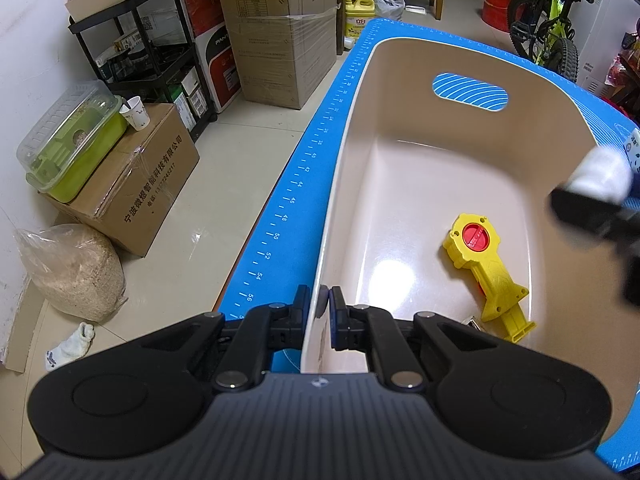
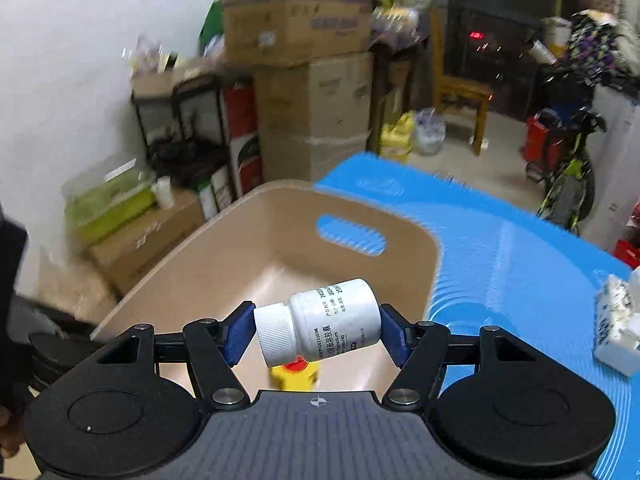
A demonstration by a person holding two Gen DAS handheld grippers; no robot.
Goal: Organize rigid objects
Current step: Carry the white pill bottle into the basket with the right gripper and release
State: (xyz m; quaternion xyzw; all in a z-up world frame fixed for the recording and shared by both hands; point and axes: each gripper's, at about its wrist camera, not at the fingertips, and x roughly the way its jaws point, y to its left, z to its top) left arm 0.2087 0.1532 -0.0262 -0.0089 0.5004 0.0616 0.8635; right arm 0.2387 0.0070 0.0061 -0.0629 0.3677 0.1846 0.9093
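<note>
A beige plastic bin point(image 1: 344, 152) stands on a blue mat point(image 1: 280, 216). My left gripper point(image 1: 320, 306) is shut on the bin's near left wall, which runs between its blue pads. A yellow toy tool with a red dial point(image 1: 486, 264) lies on the bin's floor at the right. My right gripper point(image 2: 316, 328) is shut on a white pill bottle point(image 2: 336, 320), held sideways with its ribbed cap to the left, above the near end of the bin point(image 2: 248, 248). The yellow toy point(image 2: 296, 376) shows just below the bottle. In the left wrist view the bottle point(image 1: 604, 176) appears blurred at the right edge.
A white tissue pack point(image 2: 616, 320) lies on the mat point(image 2: 500, 264) at the right. Beyond the table's left edge are cardboard boxes point(image 1: 136, 188), a black shelf cart point(image 1: 140, 52) and a bag of shavings point(image 1: 76, 272) on the floor. A bicycle point(image 1: 552, 20) stands at the back right.
</note>
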